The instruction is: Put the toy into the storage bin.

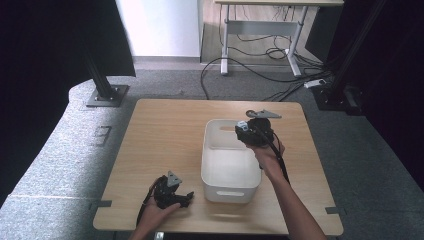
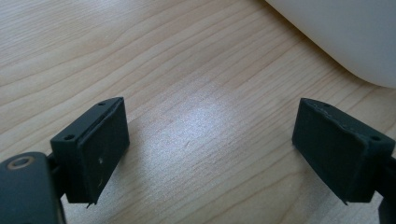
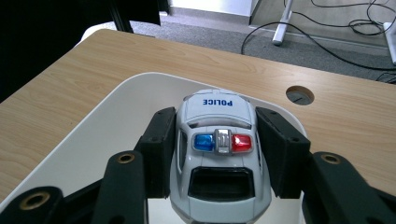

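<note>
A white toy police car with a blue and red light bar sits between the jaws of my right gripper, whose pads press on its two sides. In the high view the right gripper hangs over the far right part of a white plastic bin, and the car shows as a small pale shape at its tip. My left gripper rests low on the wooden table near the front edge, left of the bin. Its jaws stand wide apart over bare wood with nothing between them.
The bin's rounded corner lies just beyond the left gripper. A round cable hole is cut in the table past the bin. Beyond the table are grey carpet, black frame posts, a desk and loose cables.
</note>
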A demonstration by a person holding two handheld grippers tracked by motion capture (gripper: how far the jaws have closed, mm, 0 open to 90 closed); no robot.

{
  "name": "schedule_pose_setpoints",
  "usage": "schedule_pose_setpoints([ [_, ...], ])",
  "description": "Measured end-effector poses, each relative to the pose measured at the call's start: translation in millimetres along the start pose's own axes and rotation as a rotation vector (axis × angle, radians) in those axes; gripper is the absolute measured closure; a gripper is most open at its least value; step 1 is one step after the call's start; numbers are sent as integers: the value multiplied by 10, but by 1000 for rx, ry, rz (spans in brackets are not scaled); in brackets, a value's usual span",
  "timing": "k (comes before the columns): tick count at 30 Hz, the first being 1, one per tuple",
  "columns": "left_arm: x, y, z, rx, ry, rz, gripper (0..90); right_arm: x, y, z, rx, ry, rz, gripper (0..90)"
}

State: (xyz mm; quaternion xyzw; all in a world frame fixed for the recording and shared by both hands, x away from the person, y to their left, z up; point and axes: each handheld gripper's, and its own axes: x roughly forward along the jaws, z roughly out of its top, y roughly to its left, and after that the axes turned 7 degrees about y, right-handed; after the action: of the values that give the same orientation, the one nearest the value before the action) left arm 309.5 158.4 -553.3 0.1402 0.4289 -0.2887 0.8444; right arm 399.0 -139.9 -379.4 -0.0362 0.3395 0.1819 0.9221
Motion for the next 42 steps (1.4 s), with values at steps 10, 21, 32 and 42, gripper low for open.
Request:
schedule_pose_setpoints([
  [10,0,0,0,0,0,0,112,87,60,21,-3,13,-1,502],
  [21,0,0,0,0,0,0,112,127,153,76,-13,16,3,502],
  [32,-1,1,0,1,1,-1,112,186,257,128,-22,22,10,502],
  [42,-2,1,0,1,1,-1,112,244,313,166,-25,32,9,502],
])
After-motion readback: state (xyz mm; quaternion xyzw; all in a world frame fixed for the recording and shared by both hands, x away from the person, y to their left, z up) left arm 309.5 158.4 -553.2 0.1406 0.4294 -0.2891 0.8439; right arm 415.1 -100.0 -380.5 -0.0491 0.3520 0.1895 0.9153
